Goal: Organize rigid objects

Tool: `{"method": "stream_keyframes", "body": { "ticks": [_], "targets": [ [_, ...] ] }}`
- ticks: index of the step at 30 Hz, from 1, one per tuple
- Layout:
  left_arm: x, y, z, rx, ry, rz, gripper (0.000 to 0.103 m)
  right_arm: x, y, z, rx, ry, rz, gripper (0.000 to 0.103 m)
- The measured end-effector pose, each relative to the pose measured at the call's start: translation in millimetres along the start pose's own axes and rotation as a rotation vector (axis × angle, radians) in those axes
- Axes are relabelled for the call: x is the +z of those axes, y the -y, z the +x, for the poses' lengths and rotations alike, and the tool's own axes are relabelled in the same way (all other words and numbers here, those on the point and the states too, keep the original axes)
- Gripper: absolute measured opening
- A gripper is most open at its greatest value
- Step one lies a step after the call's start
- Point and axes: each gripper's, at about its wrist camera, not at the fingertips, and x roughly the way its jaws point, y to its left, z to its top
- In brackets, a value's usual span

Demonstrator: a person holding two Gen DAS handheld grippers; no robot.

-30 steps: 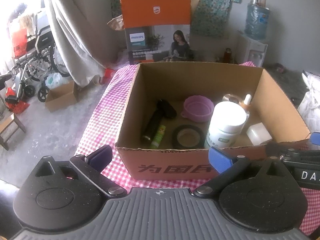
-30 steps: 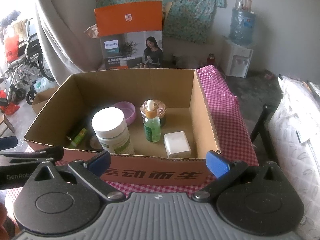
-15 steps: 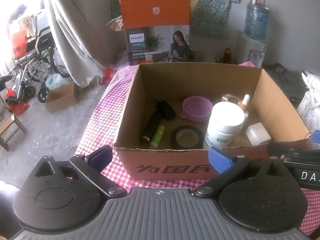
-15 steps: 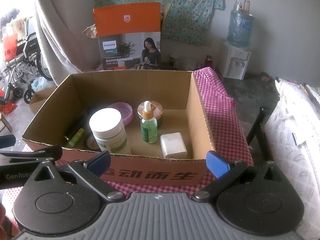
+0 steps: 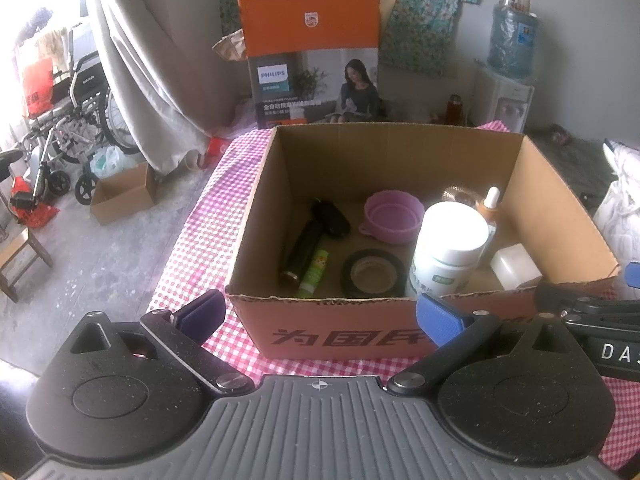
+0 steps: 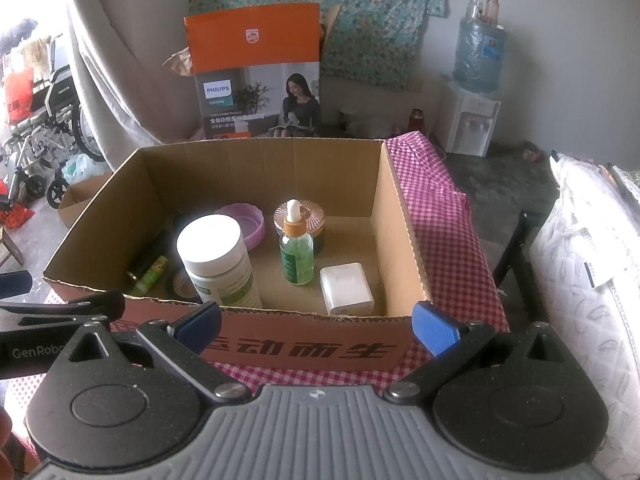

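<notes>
A household room, seen from two hand-held grippers poised before an open cardboard box (image 5: 336,332) on a table spread with a pink-and-white checked cloth (image 5: 192,256).

At far left, a folded wheelchair (image 5: 68,136) stands by a bright window, with a small carton (image 5: 120,196) on the bare concrete floor (image 5: 100,264) beside it and a pale curtain (image 5: 148,80) hanging down. Behind the table, an orange Philips carton (image 5: 312,56) stands upright against a wall draped in floral fabric (image 6: 360,12). To the right, a water dispenser (image 6: 472,120) carries a blue bottle (image 6: 478,60); a quilted white mattress (image 6: 588,280) fills the far right edge.

Inside the box, from left: a black torch (image 5: 304,248) lying beside a green tube (image 5: 314,266), a black tape roll (image 5: 372,274) lying flat, a purple bowl (image 5: 394,216) near the back, a white-capped jar (image 6: 216,264) standing upright, a green dropper bottle (image 6: 297,248) upright just in front of a pink-lidded jar (image 6: 304,216), and a white block (image 6: 346,288) by the near wall.

The left gripper (image 5: 318,316) hangs just short of the box's near wall, its jaws spread wide and holding nothing. The right gripper (image 6: 316,326) sits alongside, jaws likewise spread wide and empty, level with the printed front panel.
</notes>
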Motion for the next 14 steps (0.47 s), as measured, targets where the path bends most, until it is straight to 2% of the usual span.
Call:
{"method": "stream_keyframes", "body": {
  "ticks": [14],
  "targets": [
    [-1.8,0.1,1.9,-0.006,-0.006,-0.003,0.102,-0.1,0.6,0.7,0.0,-0.001,0.001,0.103]
  ]
}}
